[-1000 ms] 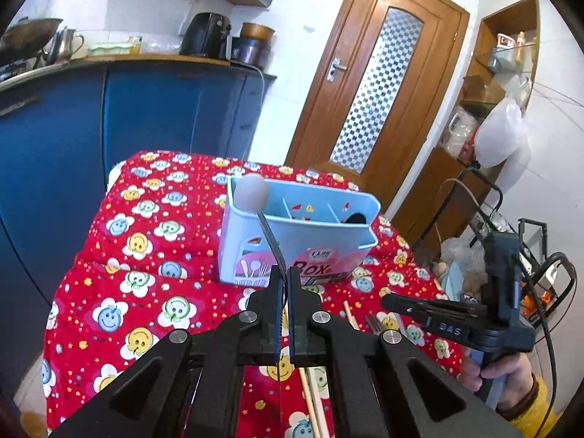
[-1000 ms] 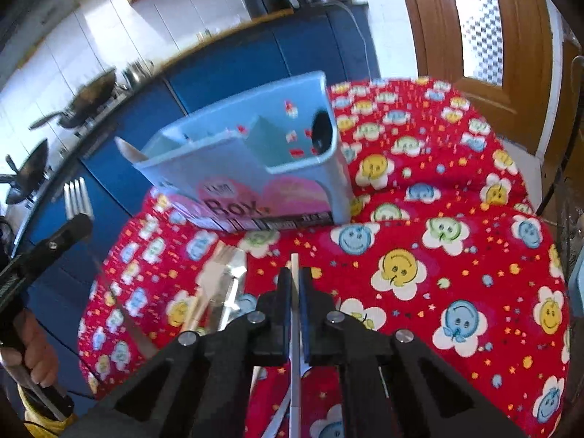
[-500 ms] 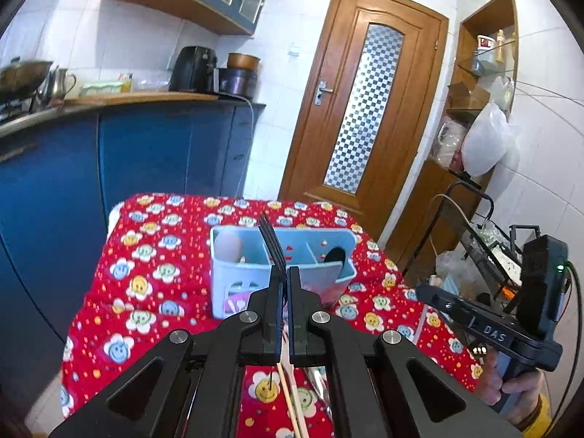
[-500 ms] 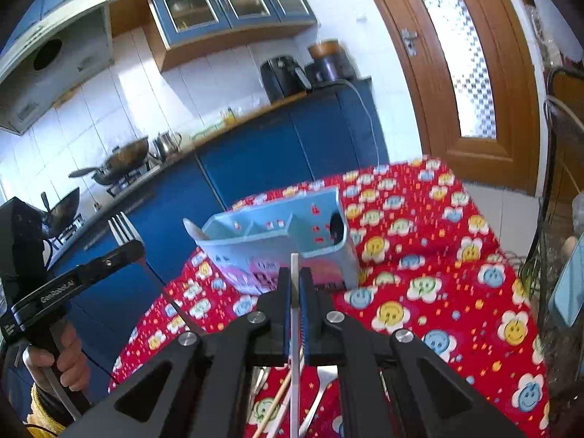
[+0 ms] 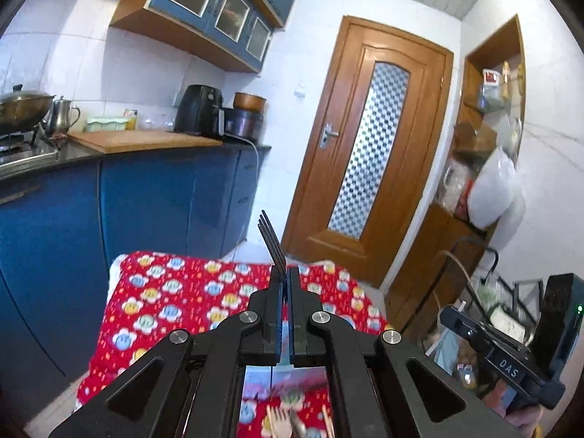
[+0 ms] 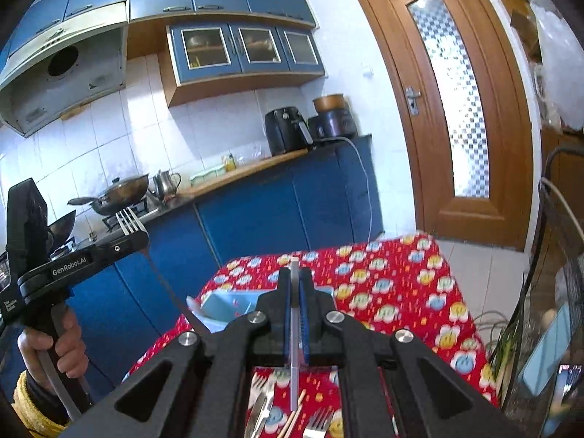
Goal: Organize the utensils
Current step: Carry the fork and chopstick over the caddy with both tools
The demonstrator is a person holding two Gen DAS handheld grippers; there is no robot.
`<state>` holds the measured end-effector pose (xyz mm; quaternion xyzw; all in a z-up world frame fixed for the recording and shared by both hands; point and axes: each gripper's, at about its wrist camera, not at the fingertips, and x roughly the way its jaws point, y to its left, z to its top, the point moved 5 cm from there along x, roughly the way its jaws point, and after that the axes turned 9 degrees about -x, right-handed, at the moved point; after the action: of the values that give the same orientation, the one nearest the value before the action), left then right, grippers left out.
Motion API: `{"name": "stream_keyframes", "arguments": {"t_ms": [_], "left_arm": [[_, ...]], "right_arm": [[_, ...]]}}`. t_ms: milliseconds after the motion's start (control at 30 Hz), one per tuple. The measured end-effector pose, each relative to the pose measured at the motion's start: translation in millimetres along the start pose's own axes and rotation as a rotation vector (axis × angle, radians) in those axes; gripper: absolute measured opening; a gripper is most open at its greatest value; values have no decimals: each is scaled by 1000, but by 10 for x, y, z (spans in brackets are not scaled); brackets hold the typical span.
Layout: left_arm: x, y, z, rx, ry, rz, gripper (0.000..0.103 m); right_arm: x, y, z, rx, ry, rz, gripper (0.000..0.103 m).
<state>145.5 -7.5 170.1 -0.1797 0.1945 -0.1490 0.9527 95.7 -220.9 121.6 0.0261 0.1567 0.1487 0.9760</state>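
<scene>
Left wrist view: the left gripper is pressed together on a fork, whose dark tines stick up and lean left above the fingertips. Beyond them lies the table under a red cloth printed with smiling flowers, its far edge toward the wooden door. Below the fingers, near the table's near edge, more loose cutlery shows, blurred, with thin chopsticks beside it. At the lower right corner of the view the right gripper shows from the side; its tip points left, and how it is closed cannot be told from here.

Right wrist view: the right gripper is pinching a thin pale utensil edge-on, which runs straight up between the blue pads and ends just above the fingertips; what kind of utensil it is cannot be told. Behind the fingers a light blue utensil box stands on the table, toward its left edge, with a pale spoon bowl showing at its left end. At the left, the person's left hand holds the left gripper, clamped on the fork: tines up, handle slanting down toward the box. On the cloth at the near edge lie forks and chopsticks.
</scene>
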Motion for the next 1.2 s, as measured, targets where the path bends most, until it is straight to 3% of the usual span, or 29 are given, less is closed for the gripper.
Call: {"name": "stream_keyframes", "arguments": {"t_ms": [167, 433, 567, 767, 1200], "left_arm": [[166, 44, 165, -3, -33, 26, 2], [570, 231, 107, -1, 5, 55, 2], [781, 345, 15, 8, 38, 65, 2], [1035, 481, -181, 12, 101, 55, 1], [1286, 662, -367, -9, 177, 29, 2]], "right_arm": [[136, -6, 267, -57, -39, -54, 6], [473, 40, 411, -95, -35, -64, 6], [702, 79, 355, -129, -9, -81, 6], [1116, 104, 124, -172, 100, -80, 6], [1687, 84, -186, -85, 239, 30, 7]]}}
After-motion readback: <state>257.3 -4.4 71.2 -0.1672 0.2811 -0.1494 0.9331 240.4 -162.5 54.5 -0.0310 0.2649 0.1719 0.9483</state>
